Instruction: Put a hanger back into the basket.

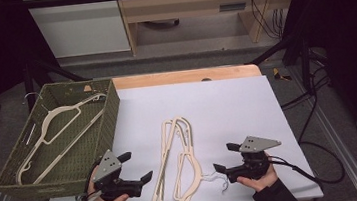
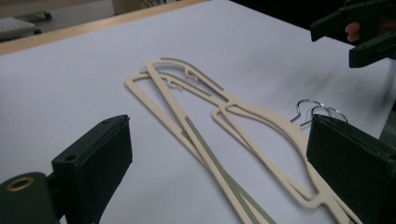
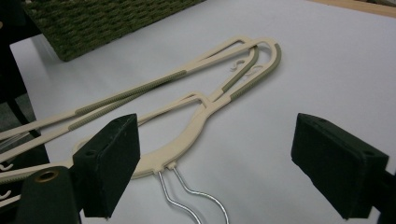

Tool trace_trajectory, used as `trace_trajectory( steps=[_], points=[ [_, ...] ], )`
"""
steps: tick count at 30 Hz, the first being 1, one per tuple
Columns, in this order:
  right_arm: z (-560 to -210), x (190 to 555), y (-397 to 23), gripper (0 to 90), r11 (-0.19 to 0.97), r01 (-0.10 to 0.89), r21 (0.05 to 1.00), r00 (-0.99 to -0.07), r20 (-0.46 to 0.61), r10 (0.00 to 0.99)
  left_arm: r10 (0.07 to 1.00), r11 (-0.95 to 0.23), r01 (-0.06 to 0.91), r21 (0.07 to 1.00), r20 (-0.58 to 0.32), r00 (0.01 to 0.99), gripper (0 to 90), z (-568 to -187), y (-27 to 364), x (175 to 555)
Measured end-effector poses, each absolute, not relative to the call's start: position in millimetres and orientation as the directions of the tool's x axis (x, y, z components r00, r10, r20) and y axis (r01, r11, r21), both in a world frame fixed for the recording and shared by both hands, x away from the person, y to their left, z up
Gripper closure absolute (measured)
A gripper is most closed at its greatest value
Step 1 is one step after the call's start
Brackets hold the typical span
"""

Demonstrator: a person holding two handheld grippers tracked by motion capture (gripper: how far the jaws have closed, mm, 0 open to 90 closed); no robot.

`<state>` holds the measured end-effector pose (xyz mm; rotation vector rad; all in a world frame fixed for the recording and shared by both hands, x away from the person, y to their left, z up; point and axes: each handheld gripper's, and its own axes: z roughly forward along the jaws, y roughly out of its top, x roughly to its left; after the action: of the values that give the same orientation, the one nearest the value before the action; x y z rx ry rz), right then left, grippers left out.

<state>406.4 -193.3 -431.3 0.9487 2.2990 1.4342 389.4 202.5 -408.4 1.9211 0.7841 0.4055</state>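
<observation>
Two tongs (image 1: 132, 167) (image 1: 226, 157), three hangers (image 1: 176, 166)

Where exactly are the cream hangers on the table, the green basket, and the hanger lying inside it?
cream hangers (image 1: 184, 152): high view, on the neck of the stacked pair.
green woven basket (image 1: 110, 115): high view, on its right wall.
hanger in the basket (image 1: 53, 124): high view, on its shoulder.

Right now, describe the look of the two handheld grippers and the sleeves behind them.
The left gripper and right gripper are alike: black bodies, two blocky black jaws, and a grey three-cornered plate with small holes on top. A black cable trails from the right one. The person wears dark sleeves.
</observation>
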Motion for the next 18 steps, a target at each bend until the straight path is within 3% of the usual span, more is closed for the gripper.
trace_trajectory(
  steps=[9,14,18],
  points=[
    [-440.6,402.4,-176.5,28.1,0.363,0.389,0.847,-0.779,0.092,0.621,0.666,-0.346,0.376,0.859,-0.057,0.744,6.5,-423.9,196.9,392.7],
    [-454.7,401.8,-164.9,47.2,0.418,0.402,0.815,-0.810,0.104,0.577,0.664,-0.342,0.391,0.854,-0.074,0.744,6.7,-426.9,196.4,394.4],
    [-460.4,401.5,-159.9,56.3,0.450,0.407,0.795,-0.827,0.112,0.550,0.663,-0.346,0.398,0.850,-0.078,0.744,6.9,-429.1,195.3,394.5]
  ],
)
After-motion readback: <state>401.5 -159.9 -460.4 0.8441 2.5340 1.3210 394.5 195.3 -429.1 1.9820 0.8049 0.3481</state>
